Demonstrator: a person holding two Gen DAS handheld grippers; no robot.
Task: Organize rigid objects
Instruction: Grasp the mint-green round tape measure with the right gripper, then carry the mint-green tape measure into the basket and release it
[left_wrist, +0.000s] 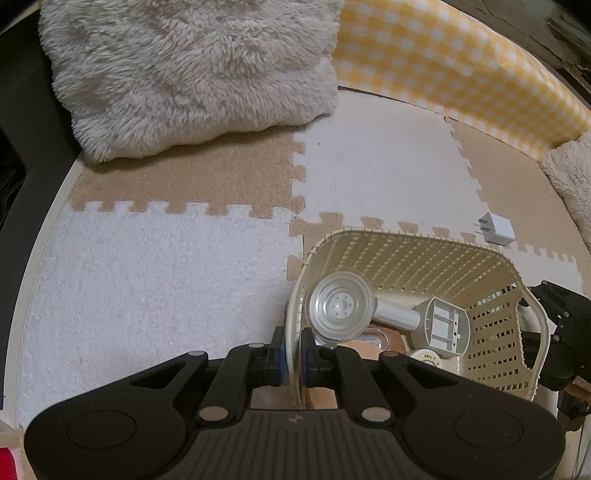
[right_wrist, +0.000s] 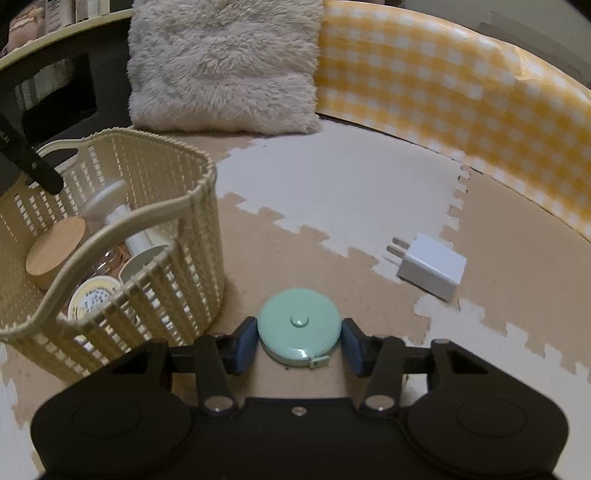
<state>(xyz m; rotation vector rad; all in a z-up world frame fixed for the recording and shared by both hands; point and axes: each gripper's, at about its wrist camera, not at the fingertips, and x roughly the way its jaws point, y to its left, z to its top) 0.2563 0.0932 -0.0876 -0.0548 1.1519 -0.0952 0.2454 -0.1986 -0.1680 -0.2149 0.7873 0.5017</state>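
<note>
My left gripper is shut on the near rim of the cream slatted basket, one pad outside the wall and one inside. Inside the basket lie a white handled part with a clear round head, a wooden lid and a round tin. On the tan mat to the right of the basket, a mint-green round tape measure lies flat. My right gripper has its blue pads against both sides of it. A white plug charger lies on the mat farther right.
A fluffy beige cushion lies at the back of the puzzle-piece mat, beside a yellow checked panel that curves along the right. A dark piece of furniture stands behind the basket. Another fluffy edge shows at far right.
</note>
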